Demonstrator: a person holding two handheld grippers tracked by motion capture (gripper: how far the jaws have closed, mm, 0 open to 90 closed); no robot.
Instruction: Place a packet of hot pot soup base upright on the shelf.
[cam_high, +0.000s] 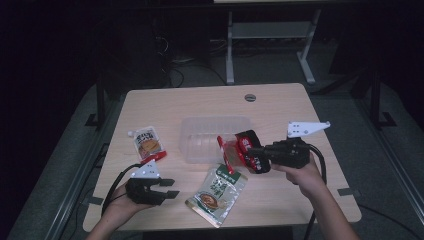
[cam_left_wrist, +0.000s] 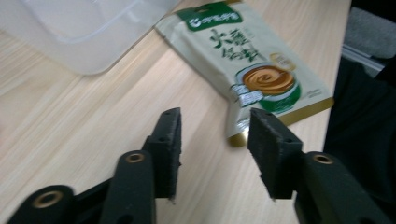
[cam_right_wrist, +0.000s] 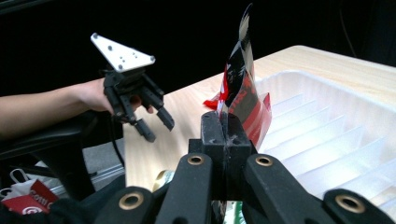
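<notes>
My right gripper (cam_high: 256, 155) is shut on a red and black packet (cam_high: 240, 150), held above the near right corner of the clear plastic bin (cam_high: 200, 140). In the right gripper view the red and black packet (cam_right_wrist: 240, 93) stands upright out of the closed jaws beside the bin (cam_right_wrist: 327, 130). My left gripper (cam_high: 169, 188) stands open near the table's front left, nothing between its fingers. Just ahead of its jaws in the left gripper view lies a green and cream sauce pouch (cam_left_wrist: 247, 60). That pouch (cam_high: 217, 192) rests flat between the two hands.
A white and orange pouch (cam_high: 147, 142) lies left of the bin. The wooden table (cam_high: 280, 107) ends close to both hands at the front edge. A dark chair shows beyond the table edge in the right gripper view.
</notes>
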